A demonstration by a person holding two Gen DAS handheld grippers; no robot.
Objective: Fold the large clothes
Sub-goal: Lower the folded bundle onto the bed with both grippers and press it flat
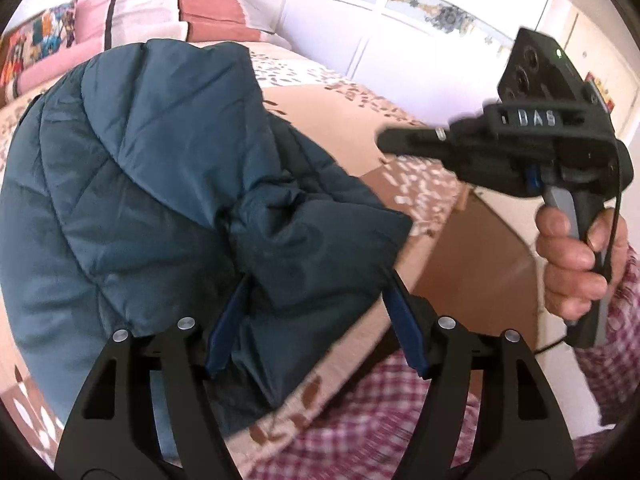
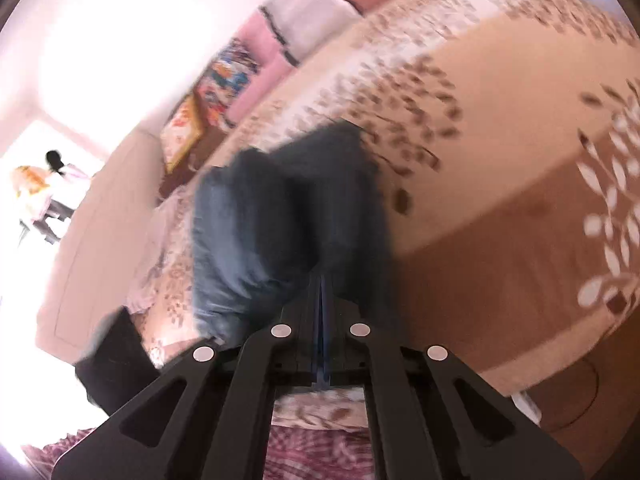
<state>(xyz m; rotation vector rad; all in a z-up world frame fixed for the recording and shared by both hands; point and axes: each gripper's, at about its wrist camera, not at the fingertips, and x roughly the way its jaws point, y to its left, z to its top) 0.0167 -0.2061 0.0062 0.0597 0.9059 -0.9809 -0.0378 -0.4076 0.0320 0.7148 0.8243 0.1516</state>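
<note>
A: Item one, nearest?
B: Left gripper (image 1: 316, 320): blue-padded fingers (image 1: 224, 332) spread wide, a fold of the dark blue quilted jacket (image 1: 152, 168) between them, not clamped.
A: Item two?
B: Right gripper (image 2: 322, 320): fingers pressed together, nothing visibly pinched; in the left view it hovers above the bed, apart from the jacket, held by the right hand (image 1: 576, 264).
A: Jacket's place?
B: Lying bunched on the bed (image 1: 352, 128), over a beige leaf-patterned bedspread (image 2: 500, 80).
A: Farther back?
B: Pink and red pillows (image 1: 160, 12) at the head; white wardrobe doors (image 1: 360, 32) behind.
</note>
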